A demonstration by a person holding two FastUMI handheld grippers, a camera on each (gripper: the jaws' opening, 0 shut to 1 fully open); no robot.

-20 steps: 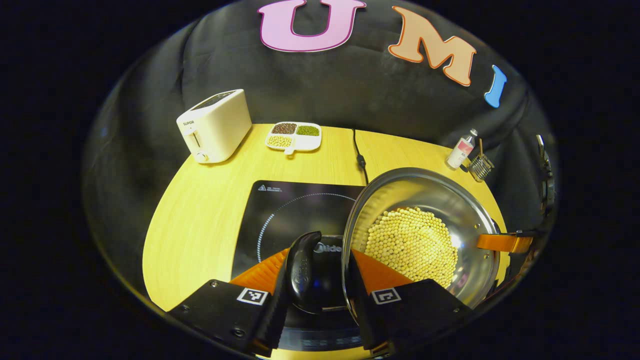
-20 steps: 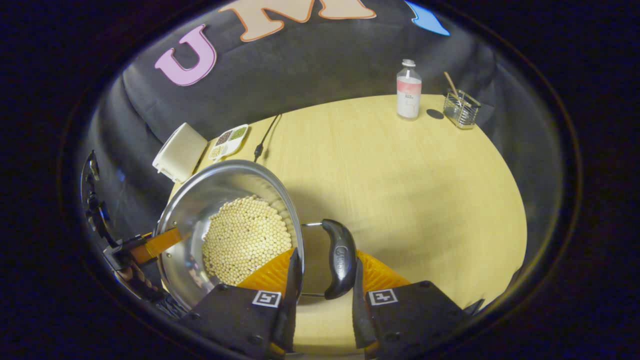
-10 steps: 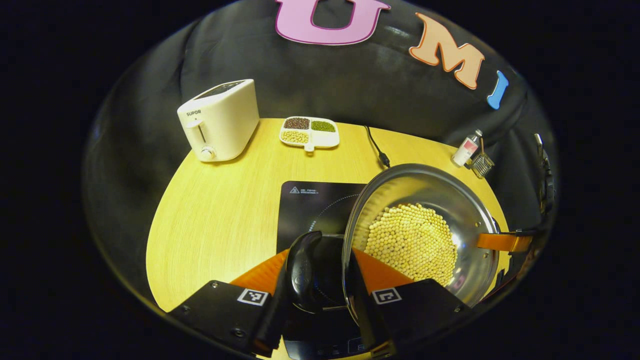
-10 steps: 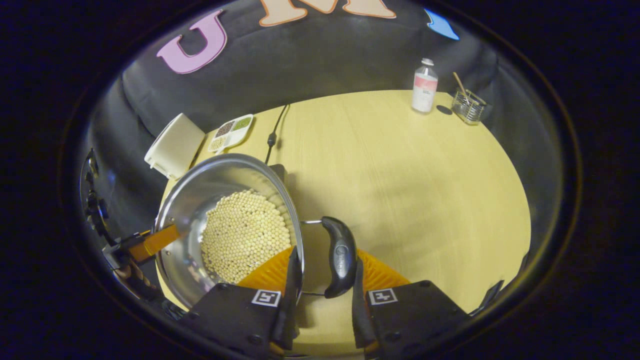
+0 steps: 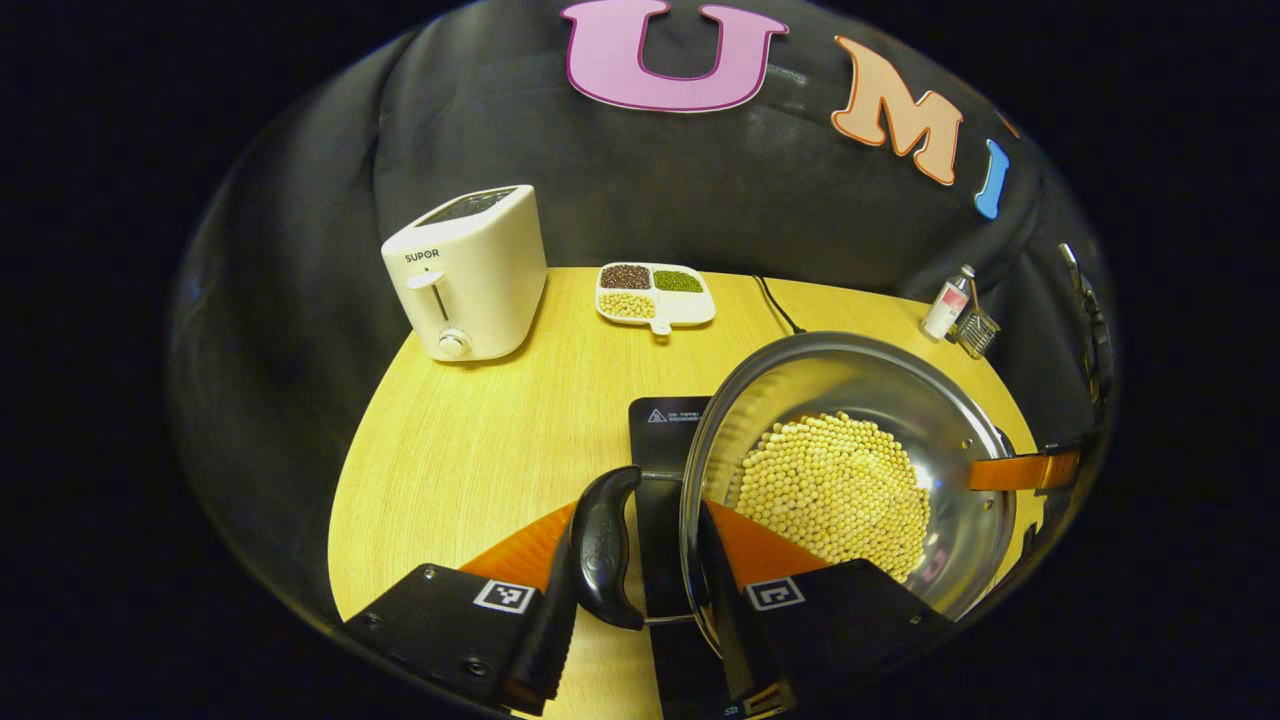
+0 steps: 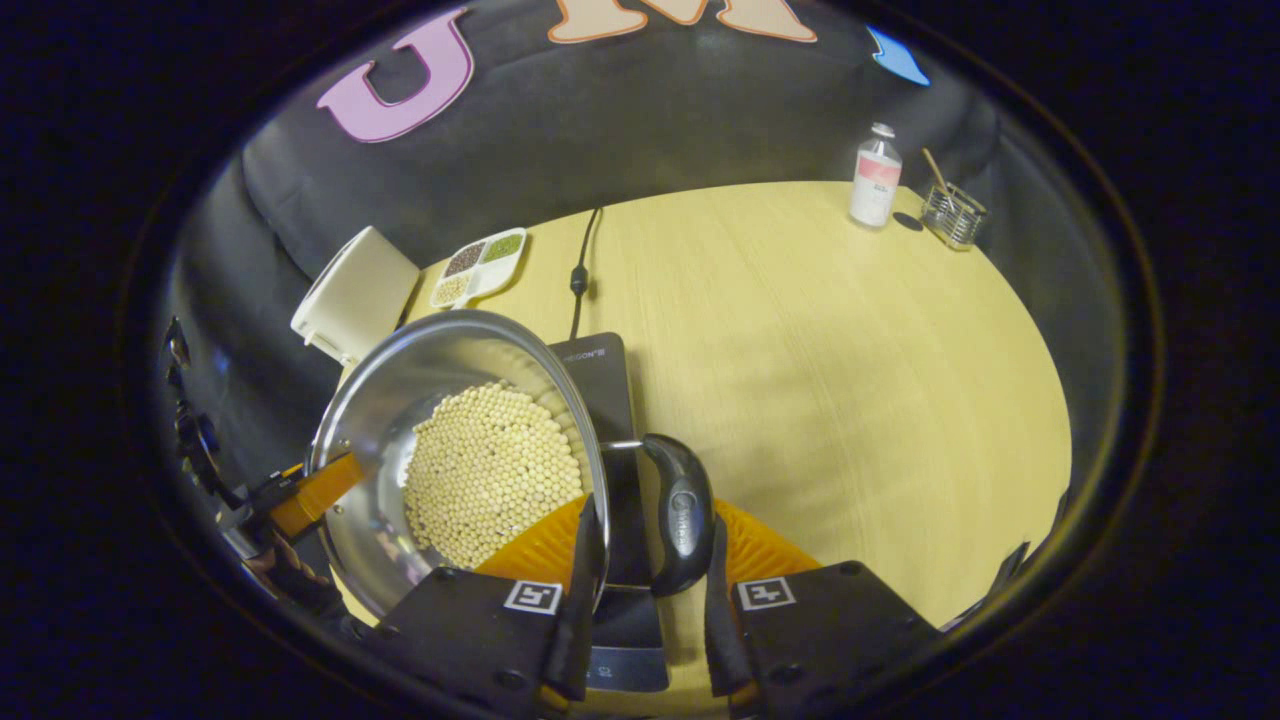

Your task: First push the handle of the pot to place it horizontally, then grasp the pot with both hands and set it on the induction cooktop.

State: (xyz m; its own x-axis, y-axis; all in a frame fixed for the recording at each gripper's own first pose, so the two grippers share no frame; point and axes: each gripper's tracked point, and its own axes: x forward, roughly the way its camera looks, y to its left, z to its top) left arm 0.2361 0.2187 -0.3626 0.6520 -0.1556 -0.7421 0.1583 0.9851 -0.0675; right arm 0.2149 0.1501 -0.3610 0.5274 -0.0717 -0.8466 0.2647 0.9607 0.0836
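Note:
A steel pot [image 5: 830,375] holding pale beans [image 5: 835,485] hangs between both grippers above the black induction cooktop [image 5: 662,425]. My left gripper [image 5: 638,540] is shut on the pot's black side handle [image 5: 603,550], one finger outside it and the other inside the pot wall. In the right gripper view my right gripper [image 6: 652,510] grips the opposite black handle [image 6: 680,515] of the pot [image 6: 420,370] the same way, over the cooktop [image 6: 598,370]. Each view shows the other gripper's finger at the far rim. Most of the cooktop is hidden under the pot.
A white toaster [image 5: 465,275] and a divided dish of beans [image 5: 655,292] stand at the back of the wooden table [image 5: 470,440]. The cooktop's cord [image 6: 580,270] runs toward the wall. A small bottle [image 6: 875,175] and a wire holder [image 6: 950,215] sit at the far right corner.
Both grippers have carried the pot leftward, so it now hangs over the cooktop. The cooktop has come into the right gripper view beneath the handle. Both grips are unchanged.

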